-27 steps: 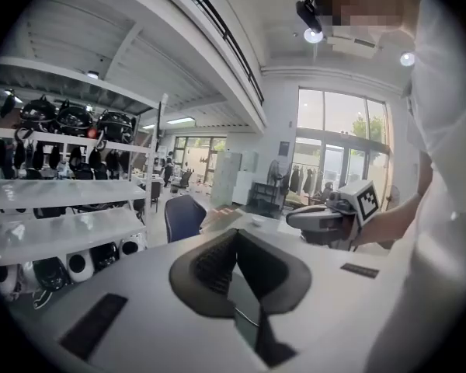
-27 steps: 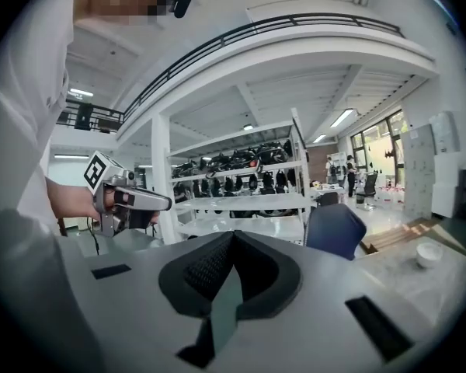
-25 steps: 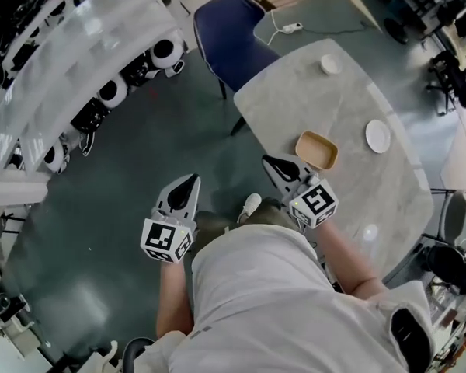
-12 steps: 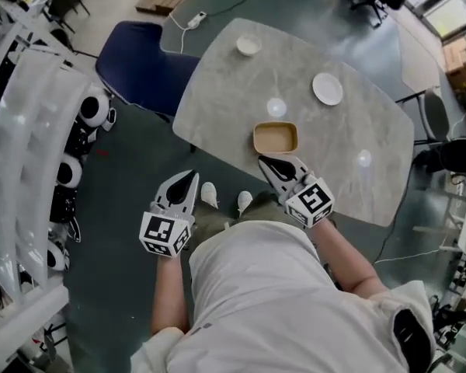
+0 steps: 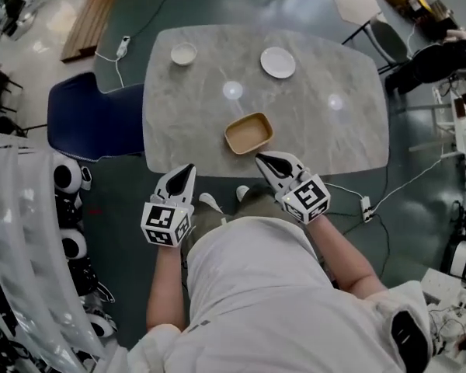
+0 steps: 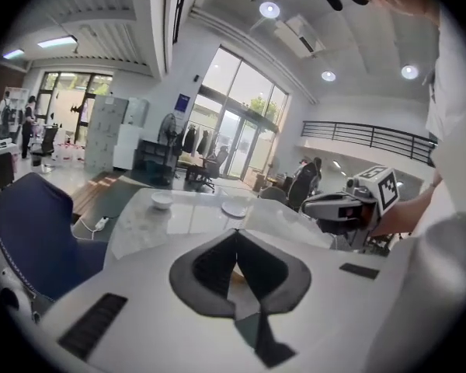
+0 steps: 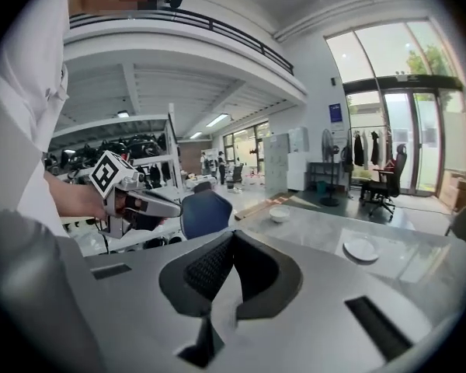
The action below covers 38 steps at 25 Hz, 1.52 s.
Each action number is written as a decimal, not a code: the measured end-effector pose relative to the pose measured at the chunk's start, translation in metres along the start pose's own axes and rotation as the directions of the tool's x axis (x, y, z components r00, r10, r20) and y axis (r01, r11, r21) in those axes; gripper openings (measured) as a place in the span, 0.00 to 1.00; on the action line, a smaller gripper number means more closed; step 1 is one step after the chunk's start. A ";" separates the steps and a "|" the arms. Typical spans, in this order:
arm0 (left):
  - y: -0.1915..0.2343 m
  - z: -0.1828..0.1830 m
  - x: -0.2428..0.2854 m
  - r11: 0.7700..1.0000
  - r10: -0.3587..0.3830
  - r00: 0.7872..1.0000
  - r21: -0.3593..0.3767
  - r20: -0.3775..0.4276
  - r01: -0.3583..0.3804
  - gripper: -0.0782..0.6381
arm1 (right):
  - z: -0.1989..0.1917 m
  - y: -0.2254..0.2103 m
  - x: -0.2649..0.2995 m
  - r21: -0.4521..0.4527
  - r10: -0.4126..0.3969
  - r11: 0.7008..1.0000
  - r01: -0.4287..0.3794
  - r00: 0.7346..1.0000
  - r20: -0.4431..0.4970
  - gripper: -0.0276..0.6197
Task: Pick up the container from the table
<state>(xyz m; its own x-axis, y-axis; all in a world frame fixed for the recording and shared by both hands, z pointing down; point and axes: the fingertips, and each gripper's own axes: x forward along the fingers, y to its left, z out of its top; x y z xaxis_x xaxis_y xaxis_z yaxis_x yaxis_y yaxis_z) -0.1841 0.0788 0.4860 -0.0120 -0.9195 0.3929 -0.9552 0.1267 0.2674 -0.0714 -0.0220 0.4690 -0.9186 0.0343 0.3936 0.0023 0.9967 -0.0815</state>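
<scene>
The tan rectangular container (image 5: 248, 133) lies empty on the grey marble table (image 5: 318, 138), close to its near edge. My right gripper (image 5: 261, 159) is shut and empty, its tips just short of the container's near right corner, at the table edge. My left gripper (image 5: 188, 168) is also shut with nothing in it, hanging off the near edge, to the left of the container. In the left gripper view the jaws (image 6: 234, 234) meet in front of the table (image 6: 163, 224), and the right gripper (image 6: 330, 205) shows at the right. The right gripper view shows its jaws (image 7: 233, 234) closed.
A white bowl (image 5: 184, 54) and a white plate (image 5: 278, 62) stand at the table's far side. A blue chair (image 5: 93, 119) is at the table's left end. Cables and a power strip (image 5: 365, 207) lie on the floor at the right; white robot parts (image 5: 66, 179) at the left.
The view has swung round, so the table now lies straight ahead. Both grippers have come up to its near edge, still shut. The container now sits just beyond the right gripper's tips.
</scene>
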 end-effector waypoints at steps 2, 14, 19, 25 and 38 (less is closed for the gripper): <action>0.001 -0.003 0.017 0.998 -0.053 0.998 0.012 -0.037 0.054 0.11 | -0.008 -0.006 -0.005 0.021 -0.082 0.996 0.082 0.996 -0.020 0.06; -0.013 -0.048 0.106 0.985 -0.165 0.952 -0.097 -0.257 0.145 0.11 | -0.073 -0.040 -0.045 0.157 -0.322 0.923 0.352 0.928 -0.184 0.06; -0.018 -0.079 0.137 0.984 -0.160 0.926 -0.132 -0.342 0.121 0.11 | -0.100 -0.051 -0.068 0.200 -0.350 0.896 0.397 0.907 -0.233 0.06; -0.021 -0.108 0.171 0.982 -0.139 0.903 -0.171 -0.407 0.075 0.21 | -0.126 -0.067 -0.098 0.240 -0.383 0.860 0.451 0.880 -0.280 0.06; -0.014 -0.149 0.226 0.986 -0.043 0.873 -0.161 -0.487 -0.041 0.32 | -0.172 -0.079 -0.149 0.296 -0.440 0.781 0.550 0.821 -0.364 0.06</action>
<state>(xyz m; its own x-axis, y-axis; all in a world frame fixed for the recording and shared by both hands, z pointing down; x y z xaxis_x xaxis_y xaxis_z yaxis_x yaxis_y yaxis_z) -0.1297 -0.0752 0.7020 0.1745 -0.6267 0.7595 -0.8939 0.2226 0.3892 0.1336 -0.0929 0.5743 -0.6112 -0.3839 0.6921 -0.6204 0.7753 -0.1179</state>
